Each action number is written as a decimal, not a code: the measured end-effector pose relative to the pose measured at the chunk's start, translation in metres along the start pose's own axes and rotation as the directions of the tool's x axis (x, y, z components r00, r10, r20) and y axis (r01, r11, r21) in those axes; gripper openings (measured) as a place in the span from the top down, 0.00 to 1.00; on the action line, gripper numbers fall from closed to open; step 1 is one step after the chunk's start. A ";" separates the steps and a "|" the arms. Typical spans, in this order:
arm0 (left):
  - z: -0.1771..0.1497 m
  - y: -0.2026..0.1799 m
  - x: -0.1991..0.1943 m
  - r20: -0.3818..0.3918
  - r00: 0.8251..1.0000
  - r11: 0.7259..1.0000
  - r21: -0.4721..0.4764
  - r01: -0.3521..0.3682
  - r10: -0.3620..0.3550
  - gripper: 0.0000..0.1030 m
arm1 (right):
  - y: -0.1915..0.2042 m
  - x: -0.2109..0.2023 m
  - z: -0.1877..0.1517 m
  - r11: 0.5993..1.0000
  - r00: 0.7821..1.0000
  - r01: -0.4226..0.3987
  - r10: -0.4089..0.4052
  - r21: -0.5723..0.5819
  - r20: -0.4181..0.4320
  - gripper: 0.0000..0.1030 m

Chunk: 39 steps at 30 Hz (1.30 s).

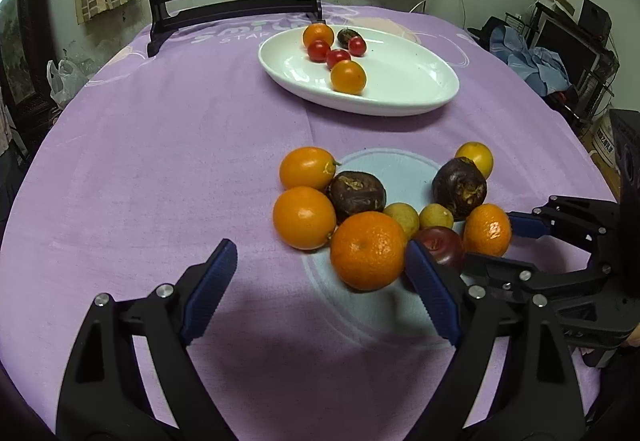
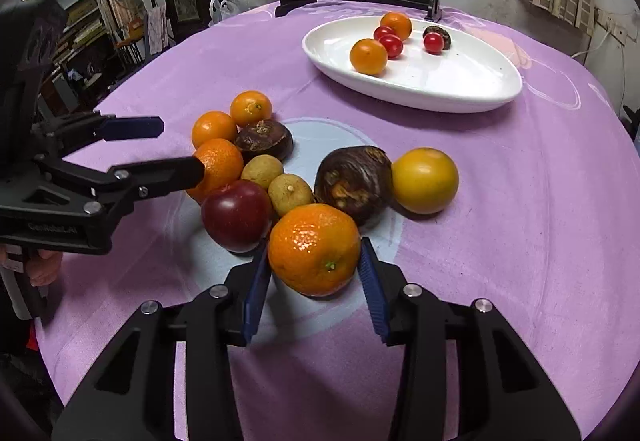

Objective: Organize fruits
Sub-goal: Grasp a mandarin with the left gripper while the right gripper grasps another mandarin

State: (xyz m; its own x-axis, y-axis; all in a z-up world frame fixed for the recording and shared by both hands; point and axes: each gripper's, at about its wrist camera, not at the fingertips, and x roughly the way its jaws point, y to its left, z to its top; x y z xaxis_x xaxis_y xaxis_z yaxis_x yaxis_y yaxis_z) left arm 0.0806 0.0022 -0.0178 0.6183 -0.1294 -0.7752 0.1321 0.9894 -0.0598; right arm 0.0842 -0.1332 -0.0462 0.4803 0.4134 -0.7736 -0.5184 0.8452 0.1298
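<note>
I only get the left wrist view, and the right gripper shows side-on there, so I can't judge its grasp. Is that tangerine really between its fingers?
Observer: Yes. In the right wrist view the tangerine sits between the blue pads of the right gripper, one close on each side. I cannot tell whether they press.
Operator: Is anything crowding it?
Observer: A dark red fruit lies beside it, close to the pad on that side, and a brown wrinkled fruit sits just behind it.
</note>
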 end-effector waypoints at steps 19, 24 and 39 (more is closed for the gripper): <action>0.000 -0.003 0.025 -0.058 0.990 0.986 -0.119 0.118 -0.126 0.53 | -0.018 -0.020 -0.005 0.997 0.996 -0.041 0.036 0.066 0.076 0.57; -0.001 -0.016 0.019 -0.072 0.992 0.993 -0.065 0.098 -0.102 0.58 | -0.019 -0.023 -0.005 0.997 0.996 -0.042 0.035 0.071 0.086 0.57; 0.060 -0.015 -0.030 0.081 0.993 0.996 -0.023 0.085 -0.083 0.58 | -0.013 -0.066 0.028 0.997 0.965 0.017 -0.034 0.069 0.260 0.57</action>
State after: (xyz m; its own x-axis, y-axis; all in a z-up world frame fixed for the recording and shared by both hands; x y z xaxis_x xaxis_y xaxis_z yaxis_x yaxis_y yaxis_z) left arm 0.1070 -0.0132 0.0439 0.6656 -0.2162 -0.7143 0.1664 0.9760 -0.1404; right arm 0.0796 -0.1620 0.0204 0.6648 0.4582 -0.5899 -0.4604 0.8733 0.1594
